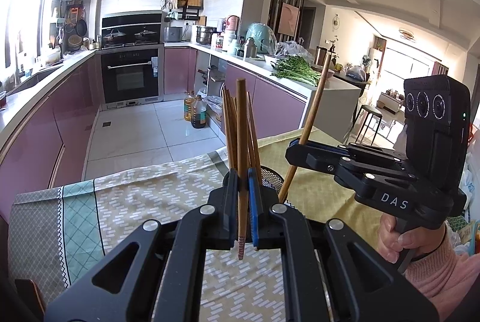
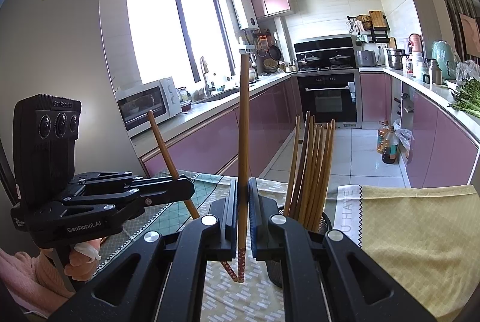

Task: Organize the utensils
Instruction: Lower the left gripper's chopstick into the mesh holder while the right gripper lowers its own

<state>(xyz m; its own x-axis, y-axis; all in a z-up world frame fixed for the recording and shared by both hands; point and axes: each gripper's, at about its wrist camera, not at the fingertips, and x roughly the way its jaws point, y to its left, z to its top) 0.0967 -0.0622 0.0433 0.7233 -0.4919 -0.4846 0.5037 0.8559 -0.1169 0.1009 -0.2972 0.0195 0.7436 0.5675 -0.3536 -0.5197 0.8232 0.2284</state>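
In the left wrist view, centre, the left gripper [image 1: 243,190] pinches a slim brown wooden chopstick [image 1: 241,142]; right of it, the right gripper [image 1: 295,146] clamps another. Smooth round sticks could pivot or slip in flat pads and miss the black wire-mesh holder [image 1: 271,176] on the patterned cloth [image 1: 135,196].

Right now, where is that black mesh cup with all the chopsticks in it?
The black mesh cup stands on the patterned tablecloth, just behind and right of the right gripper in its own view, between the two grippers.
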